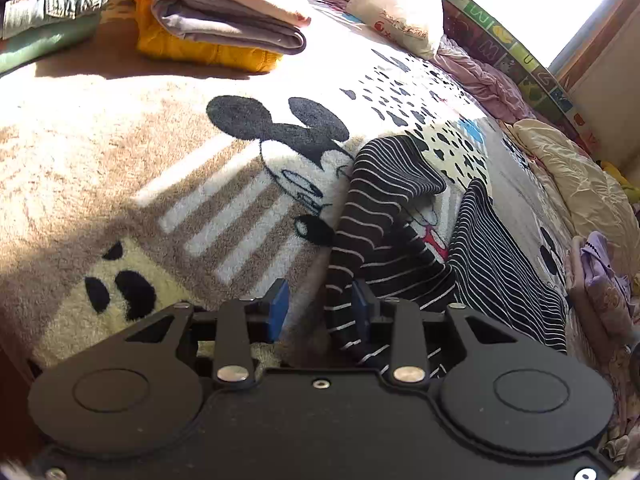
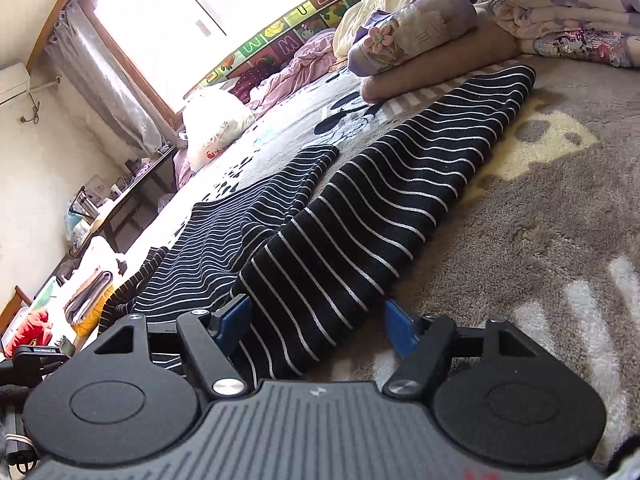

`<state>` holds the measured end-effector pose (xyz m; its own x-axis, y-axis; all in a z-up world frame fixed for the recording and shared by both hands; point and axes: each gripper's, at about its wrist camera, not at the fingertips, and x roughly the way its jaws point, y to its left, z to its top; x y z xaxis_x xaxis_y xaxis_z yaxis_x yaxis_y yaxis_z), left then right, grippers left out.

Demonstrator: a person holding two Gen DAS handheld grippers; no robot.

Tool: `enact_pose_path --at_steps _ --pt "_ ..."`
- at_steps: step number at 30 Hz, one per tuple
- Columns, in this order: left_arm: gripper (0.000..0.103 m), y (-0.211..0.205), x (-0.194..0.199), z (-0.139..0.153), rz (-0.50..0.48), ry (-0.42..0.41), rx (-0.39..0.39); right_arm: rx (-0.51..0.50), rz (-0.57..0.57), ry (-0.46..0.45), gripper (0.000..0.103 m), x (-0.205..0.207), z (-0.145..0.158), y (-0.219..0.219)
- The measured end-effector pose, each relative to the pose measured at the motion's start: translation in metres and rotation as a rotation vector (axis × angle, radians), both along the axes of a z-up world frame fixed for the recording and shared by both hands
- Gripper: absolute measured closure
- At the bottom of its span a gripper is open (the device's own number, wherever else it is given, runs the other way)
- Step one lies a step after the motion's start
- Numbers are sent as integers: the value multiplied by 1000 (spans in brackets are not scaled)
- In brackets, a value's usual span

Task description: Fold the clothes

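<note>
Black striped garment [image 2: 360, 216] lies spread on the Mickey blanket [image 1: 140, 160], its near edges running in between both sets of fingers. Left gripper [image 1: 320, 308] is part open with fabric against its right pad; right gripper [image 2: 318, 320] is spread wide around a sleeve edge, neither pinching. To fold cleanly, both should probably close on the edges evenly before lifting.
</note>
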<state>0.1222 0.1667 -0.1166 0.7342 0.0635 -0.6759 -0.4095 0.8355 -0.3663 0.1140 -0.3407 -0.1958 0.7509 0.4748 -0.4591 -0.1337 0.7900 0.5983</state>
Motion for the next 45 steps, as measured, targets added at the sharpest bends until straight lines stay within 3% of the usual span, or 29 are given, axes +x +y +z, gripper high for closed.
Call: enact_pose_path --at_steps 3,7,8,9,10,14,16,18,20,22,23,25,27,30,32,37,38,40,42,45 --pt "65 -16 32 12 -79 -12 179 9 1 -7 30 2 -3 1" --pt "64 -31 78 7 -161 4 344 25 1 -25 26 4 -6 1" --pt "69 -31 86 4 -161 11 370 27 2 -30 26 4 -7 2" --pt "90 -26 91 1 -147 15 361 27 3 -35 24 5 -7 2" --pt "96 -14 90 -1 -113 3 305 27 4 -40 23 5 -8 3" --pt "97 51 64 -11 121 -60 0 19 10 -56 20 6 -9 6" --pt "97 89 45 -29 262 -41 -164 17 13 -62 18 7 -9 7" --pt "98 114 26 -42 340 -32 -247 17 15 -70 16 7 -9 8" --pt "93 130 8 -44 357 -100 -306 17 17 -77 14 7 -10 9" --pt "58 130 7 -36 312 -145 -280 16 19 -85 12 7 -10 11" --pt "52 128 9 -31 279 -166 -260 16 20 -89 12 7 -10 11" --pt "47 119 20 -21 188 -194 -216 12 23 -96 9 7 -11 13" --pt "45 106 41 -15 98 -163 -152 3 26 -105 7 7 -11 15" --pt "45 91 73 -19 98 -74 -44 -1 28 -111 5 7 -11 16" --pt "48 96 85 -32 171 -33 -71 1 27 -113 5 7 -11 16" --pt "48 101 98 -43 241 -96 -136 -2 26 -119 5 7 -12 18" --pt "50 104 100 -44 241 -97 -131 -4 27 -122 4 7 -12 18" --pt "101 109 106 -46 228 -81 -119 -8 31 -126 3 7 -12 19" --pt "102 113 100 -40 217 -86 -108 -11 33 -130 2 7 -13 20" --pt "102 118 63 -16 260 -177 -64 -8 30 -132 1 7 -13 21"
